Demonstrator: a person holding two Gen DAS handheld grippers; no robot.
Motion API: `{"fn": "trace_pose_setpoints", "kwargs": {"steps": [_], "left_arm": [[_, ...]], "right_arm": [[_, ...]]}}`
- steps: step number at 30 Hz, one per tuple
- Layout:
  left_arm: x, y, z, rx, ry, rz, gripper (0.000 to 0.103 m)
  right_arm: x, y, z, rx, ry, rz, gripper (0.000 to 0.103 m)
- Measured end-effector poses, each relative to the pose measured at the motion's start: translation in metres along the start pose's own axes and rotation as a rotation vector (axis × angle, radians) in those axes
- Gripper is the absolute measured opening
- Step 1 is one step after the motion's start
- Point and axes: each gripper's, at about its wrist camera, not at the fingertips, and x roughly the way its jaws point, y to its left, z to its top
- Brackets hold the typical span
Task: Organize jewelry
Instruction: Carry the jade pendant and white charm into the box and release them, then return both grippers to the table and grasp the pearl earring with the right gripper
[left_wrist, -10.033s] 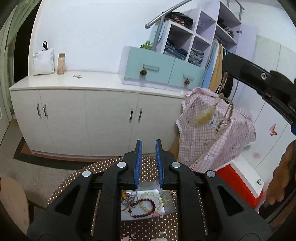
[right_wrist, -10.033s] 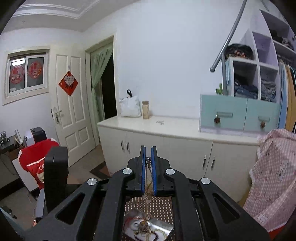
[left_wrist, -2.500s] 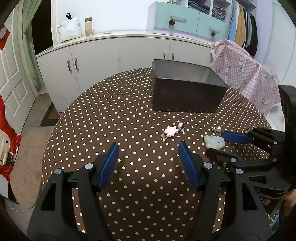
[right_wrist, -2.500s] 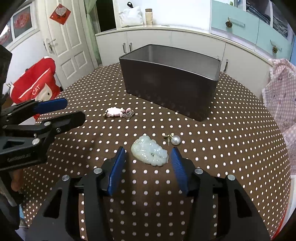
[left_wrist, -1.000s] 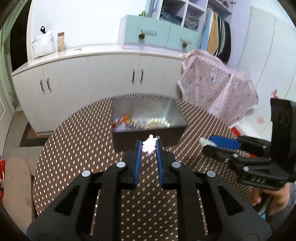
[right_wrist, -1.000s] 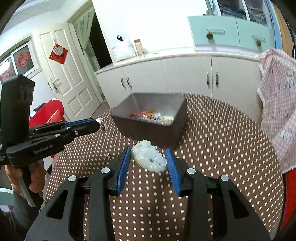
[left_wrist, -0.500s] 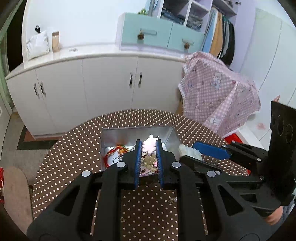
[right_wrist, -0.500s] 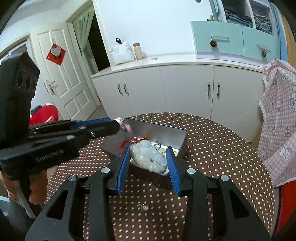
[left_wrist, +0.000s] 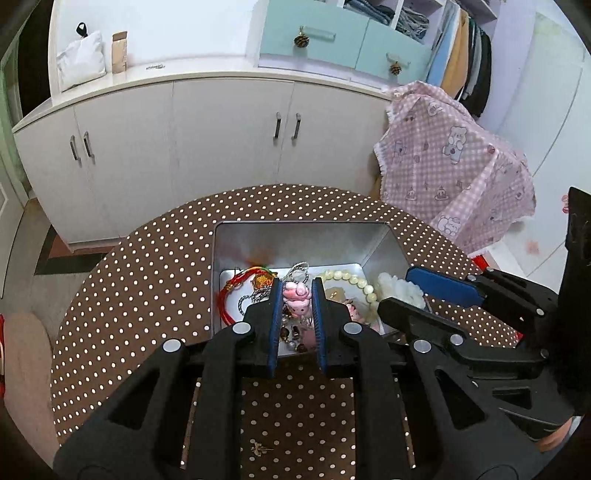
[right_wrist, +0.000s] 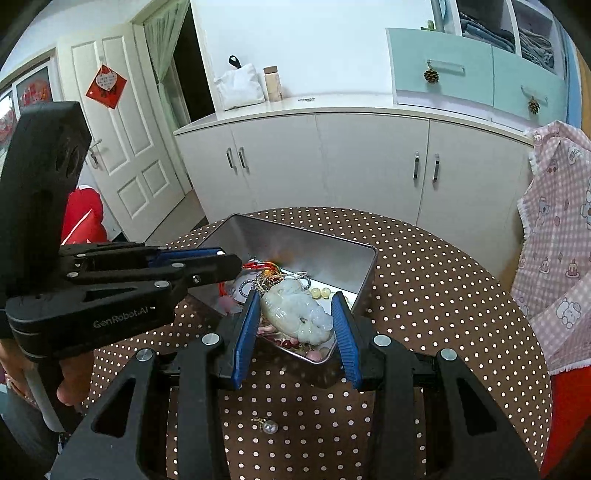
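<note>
Dotted table (left_wrist: 155, 280): one metal box (left_wrist: 295, 242), two loaded hand-held grippers, one earring (right_wrist: 266, 425).

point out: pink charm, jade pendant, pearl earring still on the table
pink charm (left_wrist: 295, 295): left wrist view, on its body between the left gripper's pads.
jade pendant (right_wrist: 297, 310): right wrist view, on its carved face between the right gripper's pads.
pearl earring (right_wrist: 269, 426): right wrist view, on the pearl, on the dotted tablecloth.

Probably a bedroom at home — white cabinets (left_wrist: 229, 122), open wardrobe (left_wrist: 469, 62), panelled door (right_wrist: 122, 147).
</note>
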Motion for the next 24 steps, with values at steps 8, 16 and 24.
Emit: {"fn": "trace_pose_setpoints", "kwargs": {"steps": [8, 16, 24], "left_arm": [[-0.012, 0.007, -0.004, -0.025, -0.035, 0.025, 0.062], [-0.033, 0.004, -0.004, -0.012, -0.074, 0.056, 0.062], [-0.095, 0.006, -0.017, 0.002, -0.228, 0.117, 0.068]], "right_arm": [[0.002, 0.004, -0.002, -0.016, 0.008, -0.006, 0.037], [-0.008, 0.003, -0.002, -0.001, -0.028, 0.0, 0.039], [-0.058, 0.004, -0.003, -0.014, -0.122, 0.001, 0.042]]}}
